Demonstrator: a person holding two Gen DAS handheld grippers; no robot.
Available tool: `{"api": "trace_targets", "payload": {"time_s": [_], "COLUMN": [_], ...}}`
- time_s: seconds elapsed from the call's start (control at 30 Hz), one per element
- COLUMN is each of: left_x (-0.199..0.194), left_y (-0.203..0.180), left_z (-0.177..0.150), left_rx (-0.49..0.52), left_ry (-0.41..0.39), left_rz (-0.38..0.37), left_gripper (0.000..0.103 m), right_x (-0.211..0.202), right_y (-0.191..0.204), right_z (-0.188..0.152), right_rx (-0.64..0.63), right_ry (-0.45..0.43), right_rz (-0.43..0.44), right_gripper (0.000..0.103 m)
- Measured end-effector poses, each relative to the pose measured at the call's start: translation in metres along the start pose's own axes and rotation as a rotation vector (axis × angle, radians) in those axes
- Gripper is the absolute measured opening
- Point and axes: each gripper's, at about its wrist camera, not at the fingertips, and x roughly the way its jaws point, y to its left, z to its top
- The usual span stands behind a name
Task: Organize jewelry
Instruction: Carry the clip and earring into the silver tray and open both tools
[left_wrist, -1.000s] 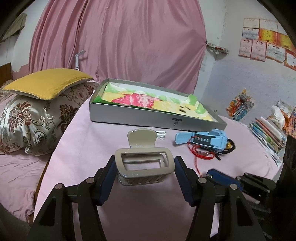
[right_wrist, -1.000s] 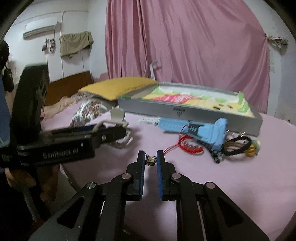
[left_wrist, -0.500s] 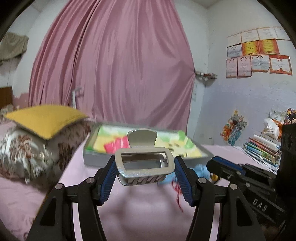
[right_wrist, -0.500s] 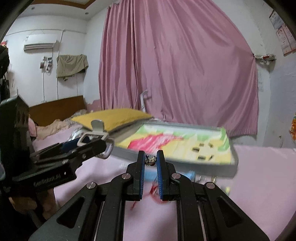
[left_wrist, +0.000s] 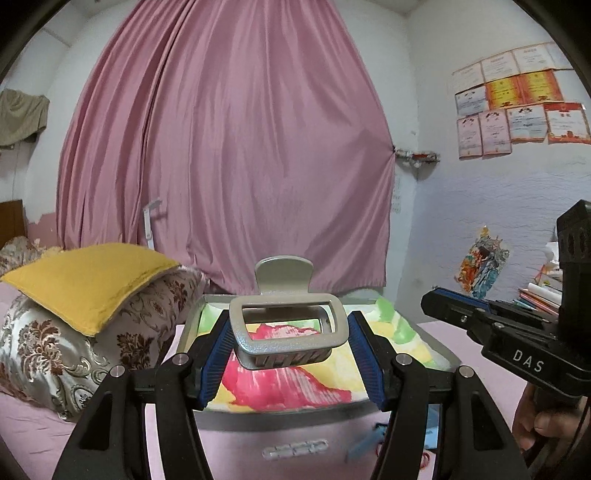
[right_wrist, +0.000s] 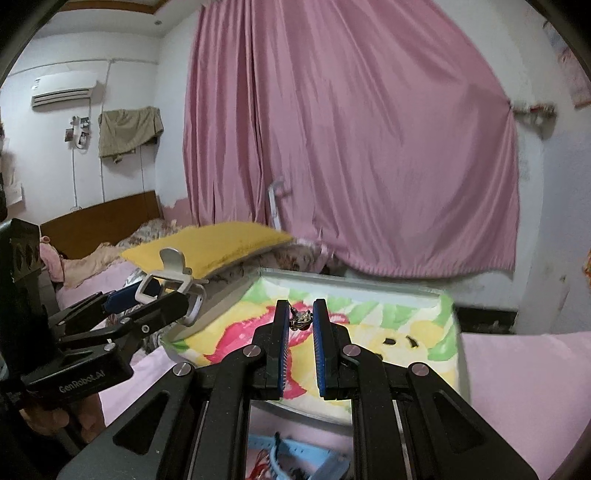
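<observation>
The grey hair claw clip (left_wrist: 288, 334) is clamped between the pads of the left tongs (left_wrist: 289, 354), above the near end of the grey tray (left_wrist: 295, 424) with its colourful liner. The right tongs (right_wrist: 300, 332) pinch a small metal jewelry piece (right_wrist: 300, 318) at their tips, also over the tray. The tray rests on the pink-covered bench (right_wrist: 517, 369).

Both tongs lifted from table to above tray (left_wrist: 369, 415).

black gripper (right_wrist: 301, 321) frames, blue ribbed pads (right_wrist: 320, 350), silver screws.
</observation>
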Motion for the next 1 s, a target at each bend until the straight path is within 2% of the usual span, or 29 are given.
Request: {"api": "trace_targets", "payload": {"time_s": [0.23, 0.5, 0.83, 1.0], "left_x": [0.058, 0.107, 0.128, 0.129], "left_y": [0.019, 0.035, 0.033, 0.034], "left_z": [0.007, -0.017, -0.032, -0.032], "left_rx": [-0.051, -0.092, -0.064, -0.064], "left_ry": [0.206, 0.436, 0.557, 0.566], "left_rz": [0.006, 0.024, 0.019, 0.013], "left_gripper": [0.059, 0.059, 0.059, 0.059], "right_x": [0.066, 0.109, 0.145, 0.145], "right_y": [-0.029, -0.039, -0.040, -0.043], "right_z": [-0.004, -0.019, -0.037, -0.041], "right_rx": [0.071, 0.065, 0.089, 0.124], "right_ry": [0.216, 0.371, 0.557, 0.546], "right_rz": [0.053, 0.053, 0.076, 0.092], "right_gripper": [0.011, 0.011, 0.011, 0.012]}}
